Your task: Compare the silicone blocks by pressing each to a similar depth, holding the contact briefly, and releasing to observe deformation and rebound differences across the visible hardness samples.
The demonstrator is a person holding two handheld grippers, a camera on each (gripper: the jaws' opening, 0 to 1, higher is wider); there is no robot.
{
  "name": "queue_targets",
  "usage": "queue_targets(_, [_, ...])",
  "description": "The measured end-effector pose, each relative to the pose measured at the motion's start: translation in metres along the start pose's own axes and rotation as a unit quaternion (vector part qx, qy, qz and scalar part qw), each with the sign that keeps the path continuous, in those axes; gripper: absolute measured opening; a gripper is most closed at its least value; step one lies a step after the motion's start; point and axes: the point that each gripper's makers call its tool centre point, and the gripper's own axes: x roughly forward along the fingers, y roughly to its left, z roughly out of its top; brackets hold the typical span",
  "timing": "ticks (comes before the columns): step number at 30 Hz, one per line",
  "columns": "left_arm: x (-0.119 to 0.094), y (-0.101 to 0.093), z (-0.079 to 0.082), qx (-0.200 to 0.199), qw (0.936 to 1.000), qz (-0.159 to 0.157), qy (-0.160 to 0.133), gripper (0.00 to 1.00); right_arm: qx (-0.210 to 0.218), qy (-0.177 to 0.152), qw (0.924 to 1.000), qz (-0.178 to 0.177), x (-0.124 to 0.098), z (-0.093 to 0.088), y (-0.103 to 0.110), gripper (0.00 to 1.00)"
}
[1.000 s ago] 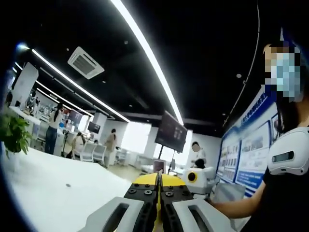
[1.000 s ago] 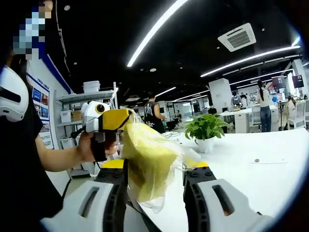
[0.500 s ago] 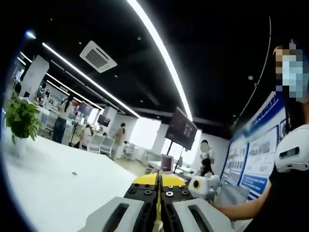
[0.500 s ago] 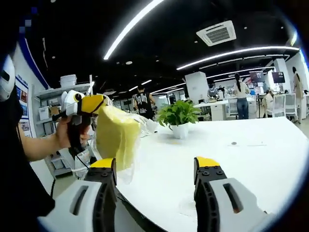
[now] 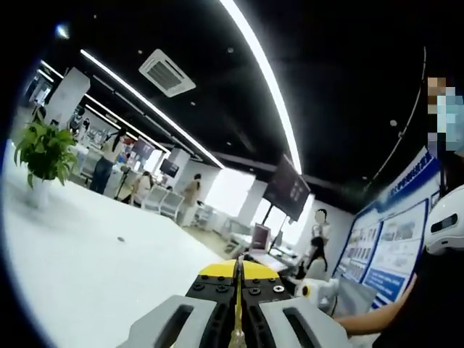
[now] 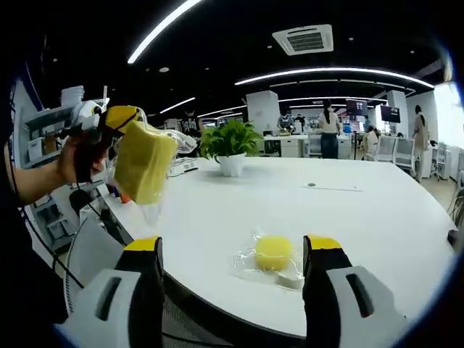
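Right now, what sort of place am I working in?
Most likely an open-plan office or demo lab. A large white table holds a potted plant and a bagged yellow silicone block. Behind it people stand at desks, under strip lights and a ceiling air vent; poster boards line one wall.

The room is a large open office with a black ceiling (image 6: 239, 29) crossed by long white strip lights (image 5: 264, 80) and fitted with square air-conditioning vents (image 6: 303, 40). A broad white bench (image 6: 341, 210) with a rounded edge carries a potted green plant (image 6: 230, 145), and beyond it stand white desks and chairs (image 6: 388, 148) where several people stand or sit near a white column (image 6: 261, 112). In the left gripper view a dark screen (image 5: 288, 190) hangs from the ceiling before a bright window (image 5: 228, 192), blue-and-white poster boards (image 5: 395, 246) line the wall, and in the right gripper view a shelf unit (image 6: 40, 138) holds boxes.
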Motion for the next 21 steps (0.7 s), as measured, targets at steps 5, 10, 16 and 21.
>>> queue_targets(5, [-0.002, 0.018, -0.009, -0.020, 0.9995, 0.023, -0.001, 0.00, -0.004, 0.019, 0.9996, -0.021, -0.005, -0.018, -0.008, 0.81])
queue_targets(10, [-0.002, 0.031, -0.017, -0.027, 0.9989, 0.037, 0.009, 0.00, -0.006, 0.035, 0.9987, -0.038, -0.006, -0.035, -0.016, 0.84])
queue_targets(16, [0.000, 0.047, -0.031, -0.043, 0.9976, 0.051, 0.021, 0.00, 0.002, 0.048, 0.9977, -0.048, -0.005, -0.051, -0.020, 0.87])
queue_targets(21, [0.001, 0.062, -0.043, -0.066, 0.9954, 0.064, 0.025, 0.00, 0.003, 0.043, 0.9973, -0.059, -0.004, -0.049, -0.025, 0.89])
